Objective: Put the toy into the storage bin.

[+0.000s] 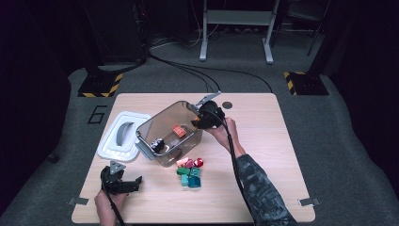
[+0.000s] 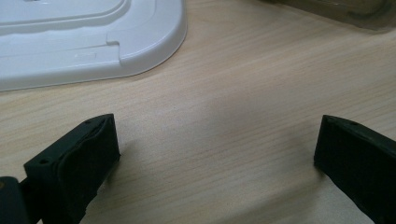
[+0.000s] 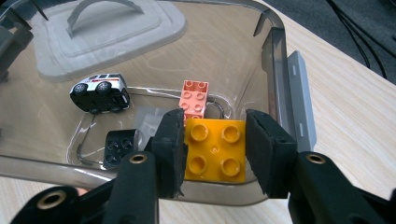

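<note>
The person is putting toy bricks into the clear container [image 1: 170,136], and this step is the drop-in. The right gripper [image 3: 214,140] is hanging over the container's open top with the yellow brick [image 3: 215,150] between its jaws. The left pad is touching the brick; on the right side a thin gap seems to be showing, so the jaws are looking as if they are letting go, tho I cannot tell for sure if the brick is free or not.

Inside the container are already lying an orange brick [image 3: 194,96], a black brick [image 3: 119,144] and a small toy car [image 3: 99,91].

The left gripper [image 2: 217,154] is resting low over the bare table [image 2: 224,93], jaws wide apart and nothing between them, near the white lid [image 2: 84,42].

Next move, in my judgement: spread the right jaws fully, lift out w/o knocking the wall, then go to the pile of bricks [image 1: 190,172] in front of the container for the next one.

Writing: only a big "6" [image 1: 97,114] on the floor left of the table is readable. No brand or label is readable on the toys.
</note>
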`<move>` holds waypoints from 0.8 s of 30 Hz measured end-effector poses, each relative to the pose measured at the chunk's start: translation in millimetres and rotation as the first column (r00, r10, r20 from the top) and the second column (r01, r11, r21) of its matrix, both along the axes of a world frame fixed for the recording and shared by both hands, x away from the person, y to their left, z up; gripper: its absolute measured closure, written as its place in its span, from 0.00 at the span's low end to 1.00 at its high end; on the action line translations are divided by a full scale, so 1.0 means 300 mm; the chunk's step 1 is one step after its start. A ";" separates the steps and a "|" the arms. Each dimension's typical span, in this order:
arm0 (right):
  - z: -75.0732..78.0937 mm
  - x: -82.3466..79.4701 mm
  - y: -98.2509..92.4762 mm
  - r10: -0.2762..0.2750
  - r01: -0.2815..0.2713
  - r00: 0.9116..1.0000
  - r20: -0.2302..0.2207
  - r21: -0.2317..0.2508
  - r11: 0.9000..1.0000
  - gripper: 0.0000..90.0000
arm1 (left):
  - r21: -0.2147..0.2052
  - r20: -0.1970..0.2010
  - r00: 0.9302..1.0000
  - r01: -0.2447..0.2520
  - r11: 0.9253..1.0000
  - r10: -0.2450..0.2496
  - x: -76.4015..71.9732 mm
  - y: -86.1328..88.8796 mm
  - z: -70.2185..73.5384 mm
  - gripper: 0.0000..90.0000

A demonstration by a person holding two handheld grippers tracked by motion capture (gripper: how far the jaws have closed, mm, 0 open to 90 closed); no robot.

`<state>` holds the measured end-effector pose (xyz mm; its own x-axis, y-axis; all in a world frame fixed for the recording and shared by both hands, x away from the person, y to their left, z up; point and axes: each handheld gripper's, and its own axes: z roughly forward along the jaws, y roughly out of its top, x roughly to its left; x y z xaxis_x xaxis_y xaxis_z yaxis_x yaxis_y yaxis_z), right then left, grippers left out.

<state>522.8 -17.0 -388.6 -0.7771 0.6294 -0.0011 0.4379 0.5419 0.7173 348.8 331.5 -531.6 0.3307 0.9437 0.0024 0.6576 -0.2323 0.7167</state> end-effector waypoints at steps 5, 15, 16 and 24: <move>0.005 -0.010 -0.019 -0.013 0.012 1.000 0.016 0.021 1.000 0.47 | -0.001 0.001 1.000 -0.002 1.000 0.002 0.000 0.000 0.000 0.00; 0.009 -0.087 -0.103 -0.054 0.050 0.998 0.035 0.095 0.994 0.24 | -0.001 0.001 1.000 -0.001 1.000 0.001 0.000 0.000 0.000 0.00; 0.003 -0.094 -0.110 -0.053 0.049 0.998 0.036 0.093 0.994 0.21 | -0.001 0.001 1.000 -0.002 1.000 0.002 0.000 0.000 0.000 0.00; -0.102 -0.168 -0.149 -0.049 0.049 0.999 -0.007 0.092 0.995 0.16 | -0.001 0.001 1.000 -0.001 1.000 0.001 0.000 0.000 0.000 0.00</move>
